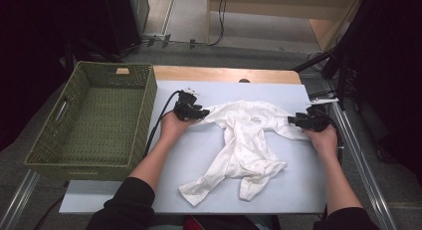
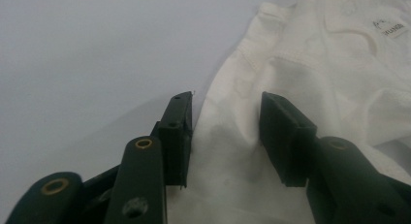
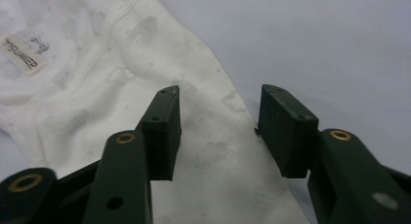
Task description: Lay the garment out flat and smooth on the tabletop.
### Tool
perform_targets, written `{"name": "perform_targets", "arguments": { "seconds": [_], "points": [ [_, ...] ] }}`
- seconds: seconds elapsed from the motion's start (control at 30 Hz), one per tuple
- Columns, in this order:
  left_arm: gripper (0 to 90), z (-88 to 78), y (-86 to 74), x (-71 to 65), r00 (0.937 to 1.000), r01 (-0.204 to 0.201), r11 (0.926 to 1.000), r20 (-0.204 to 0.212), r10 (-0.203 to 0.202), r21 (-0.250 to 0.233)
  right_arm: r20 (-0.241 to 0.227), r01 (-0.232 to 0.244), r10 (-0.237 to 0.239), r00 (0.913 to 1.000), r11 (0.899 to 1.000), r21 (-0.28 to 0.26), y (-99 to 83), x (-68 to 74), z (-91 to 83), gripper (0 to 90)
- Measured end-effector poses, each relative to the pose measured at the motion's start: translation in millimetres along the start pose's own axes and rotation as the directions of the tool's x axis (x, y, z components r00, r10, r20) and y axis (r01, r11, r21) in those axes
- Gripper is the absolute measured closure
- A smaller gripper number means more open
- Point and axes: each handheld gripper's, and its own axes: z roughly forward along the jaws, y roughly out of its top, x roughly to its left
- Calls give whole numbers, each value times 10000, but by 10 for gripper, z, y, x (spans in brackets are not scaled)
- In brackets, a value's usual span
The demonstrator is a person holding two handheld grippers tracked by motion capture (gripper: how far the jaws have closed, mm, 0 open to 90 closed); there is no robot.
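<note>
1 white cotton baby romper (image 1: pixel 247 140), 1 green woven basket (image 1: pixel 94 118). Left gripper (image 1: pixel 201 112) & right gripper (image 1: pixel 293 120): jaws half-wide, 1 sleeve between each, not pinched.

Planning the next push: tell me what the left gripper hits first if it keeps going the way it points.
Probably the white baby suit: the left gripper already has a sleeve between its open jaws, and the body lies beyond.

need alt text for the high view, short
A white baby romper lies spread on a pale blue table. A person's hands hold a black tool at each sleeve: left tool, right tool. A green woven basket stands at the left.
</note>
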Motion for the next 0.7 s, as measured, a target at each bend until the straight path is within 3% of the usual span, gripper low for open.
{"name": "perform_targets", "arguments": {
  "seconds": [0.17,0.27,0.33,0.4,0.47,0.5,0.53,0.7],
  "points": [
    [705,-13,-34,-68,9995,-192,9998,-268,194,76,440,63,-66,9990,10000,61,-13,59,-7,599],
    [790,-18,-31,-87,9981,-297,9993,-541,308,208,432,-168,156,9989,9995,270,-12,81,-33,748],
    [847,-23,-29,-67,9996,3,9996,-296,5,293,171,-441,433,9989,9980,457,-8,71,-48,846],
    [881,-26,-34,-32,9992,403,9988,-37,-402,277,17,-843,843,9964,9951,516,-5,55,-53,855],
    [887,-29,-29,31,9935,1069,9937,355,-1081,325,-174,-1071,1083,9940,9925,596,5,18,-57,861],
    [889,-28,-20,67,9868,1497,9879,558,-1518,402,-267,-1211,1231,9920,9904,660,9,-1,-62,863],
    [890,-29,-9,80,9841,1637,9853,615,-1666,485,-306,-1409,1431,9892,9878,657,10,-27,-71,863],
    [891,-106,136,108,9853,1595,9868,580,-1608,262,-296,-1807,1821,9828,9825,445,-12,-170,-174,863]
  ]
}}
